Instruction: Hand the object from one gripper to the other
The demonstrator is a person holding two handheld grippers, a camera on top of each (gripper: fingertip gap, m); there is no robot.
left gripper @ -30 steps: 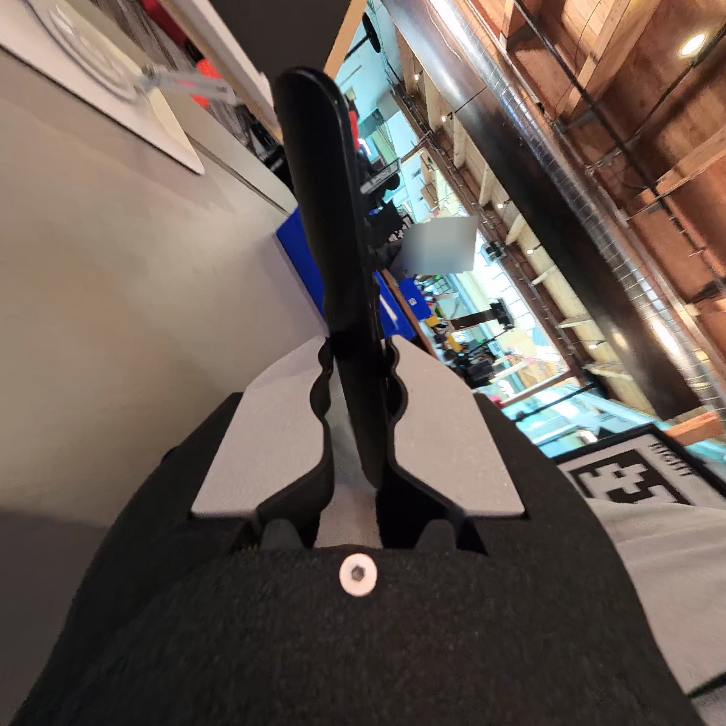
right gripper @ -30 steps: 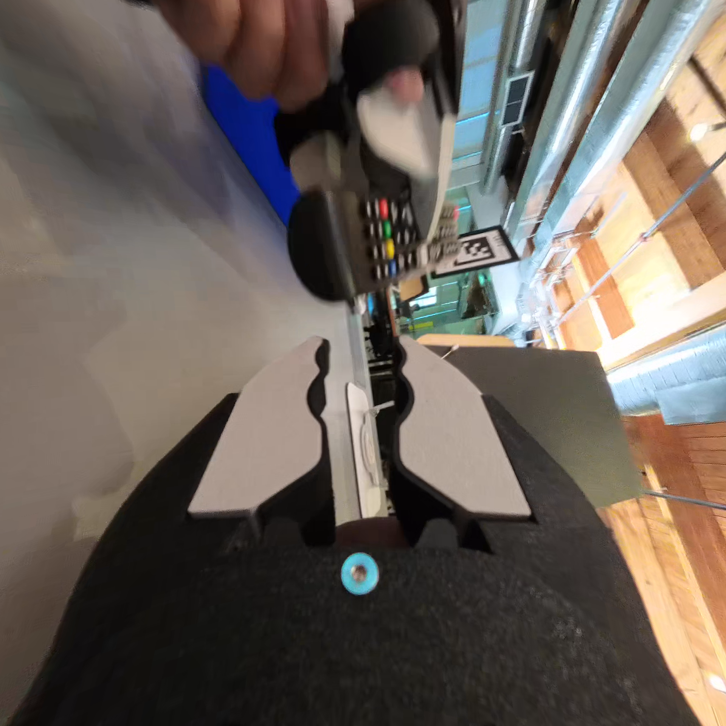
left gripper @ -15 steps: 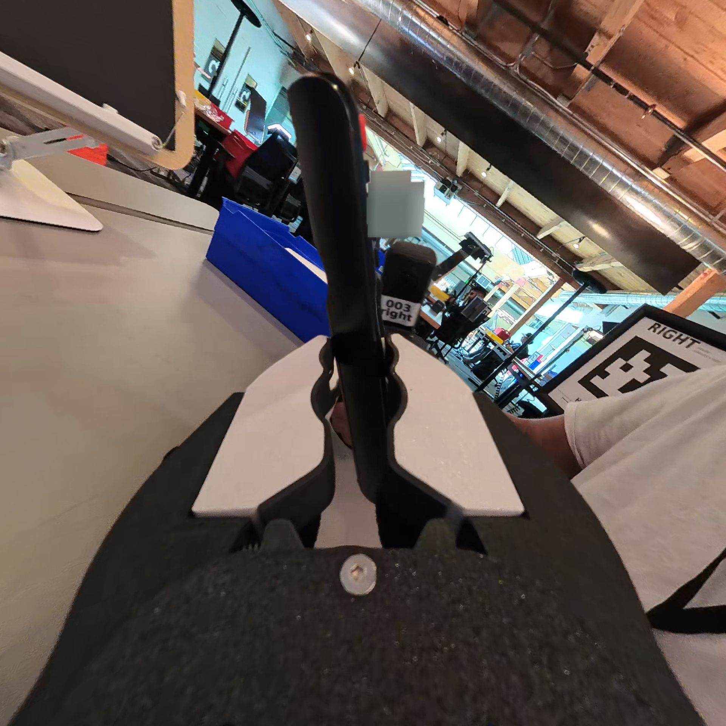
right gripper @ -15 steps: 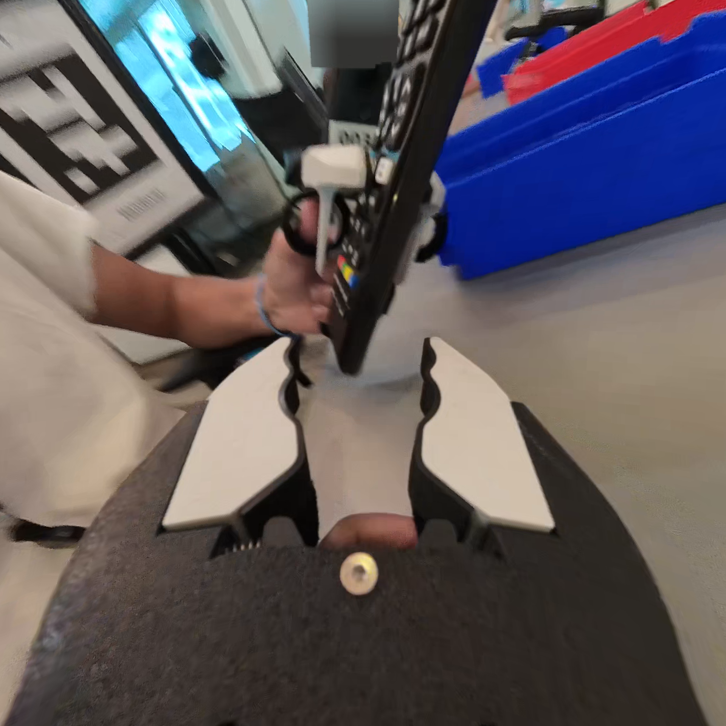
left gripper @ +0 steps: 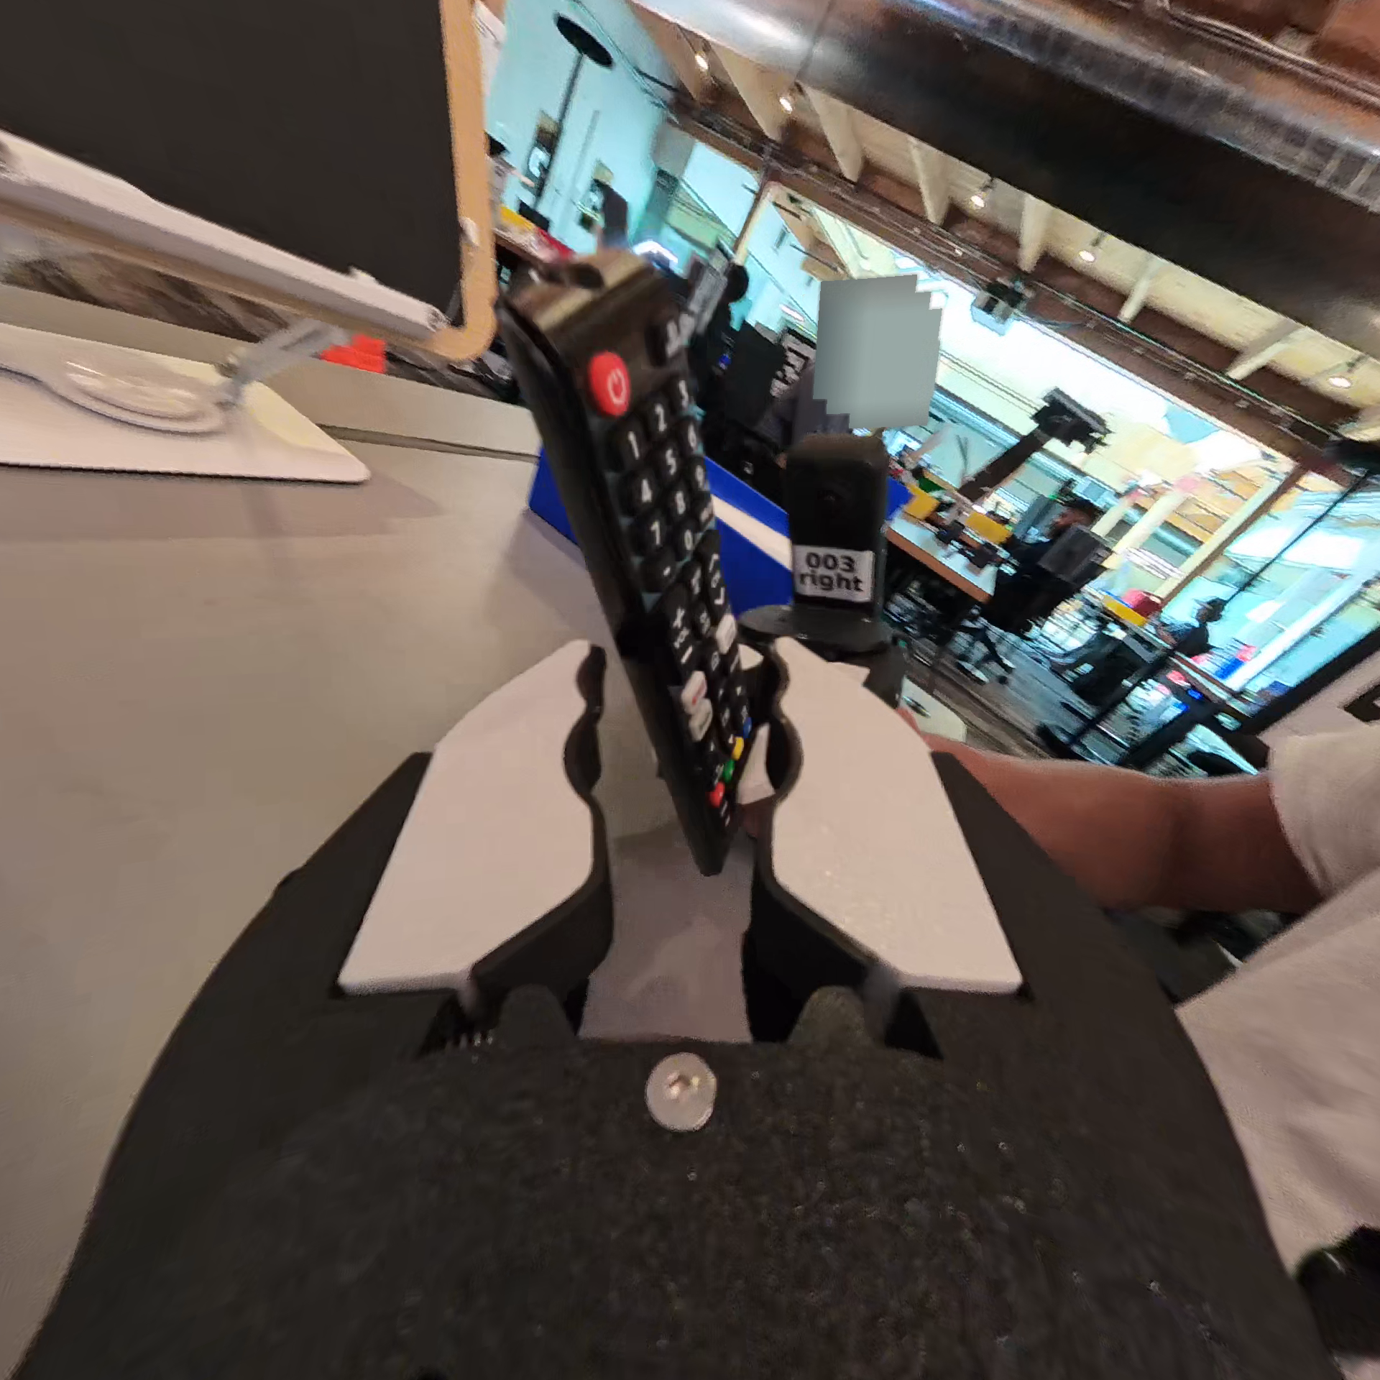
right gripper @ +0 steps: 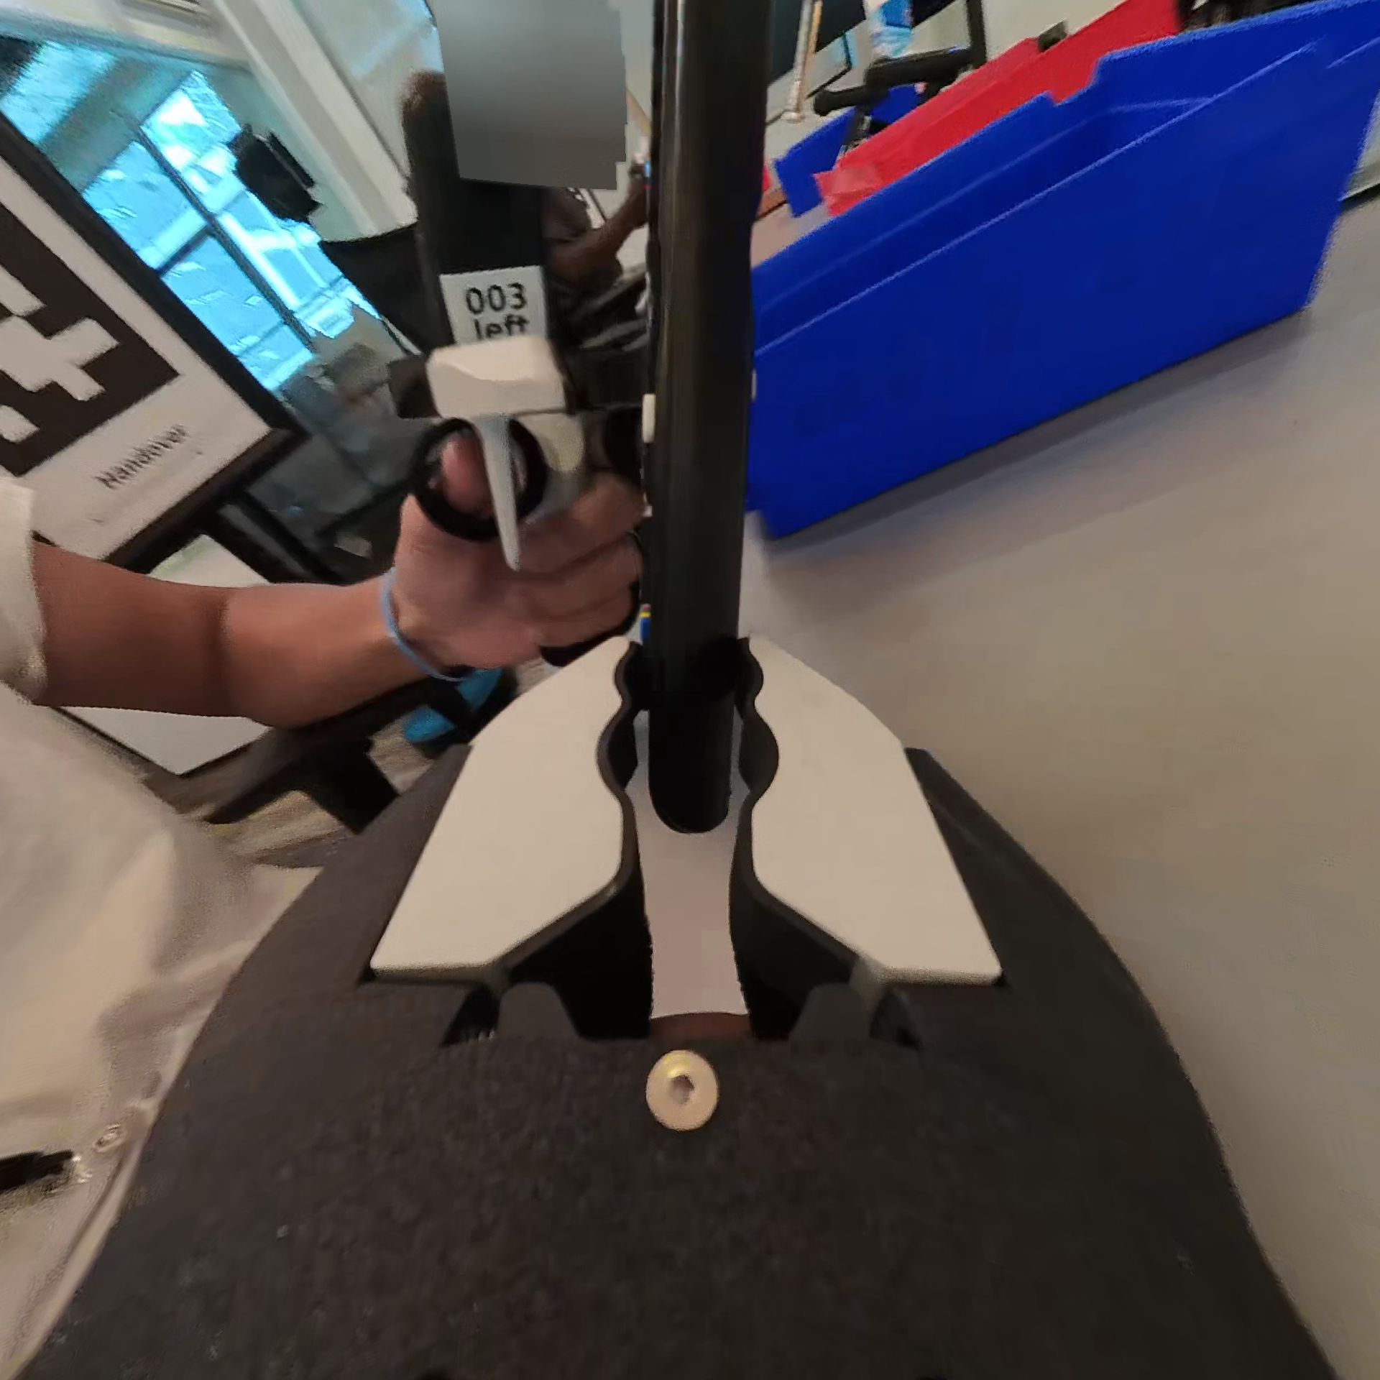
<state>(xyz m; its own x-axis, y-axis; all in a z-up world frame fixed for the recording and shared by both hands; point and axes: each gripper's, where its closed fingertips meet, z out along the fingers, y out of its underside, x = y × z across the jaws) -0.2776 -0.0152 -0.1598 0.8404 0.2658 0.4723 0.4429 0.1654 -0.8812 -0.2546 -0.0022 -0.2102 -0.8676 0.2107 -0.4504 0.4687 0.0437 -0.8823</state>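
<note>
A black remote control (left gripper: 650,567) with a red power button stands between the fingers of my left gripper (left gripper: 683,661). The left jaws are parted, and a gap shows between the left pad (left gripper: 515,784) and the remote. In the right wrist view the remote (right gripper: 702,373) is seen edge-on, and my right gripper (right gripper: 691,657) is shut on its lower end, with both pads pressed against its sides. The right gripper's camera body (left gripper: 836,538) shows just behind the remote. The left gripper (right gripper: 508,388), held in a hand (right gripper: 508,575), is to the left of the remote.
A grey table (right gripper: 1083,672) lies below. A blue bin (right gripper: 1008,299) stands on it at the right, with a red bin (right gripper: 971,97) behind. A white monitor base (left gripper: 149,418) is at the far left. A black-and-white marker board (right gripper: 89,358) stands behind the person's arm. One gripper's finger ends stand about 6 cm off the other's.
My right jaws opened wide, took in the remote's lower end and closed on it. My left jaws, shut on the remote before, have opened. The remote now shows its button face in the left view.
</note>
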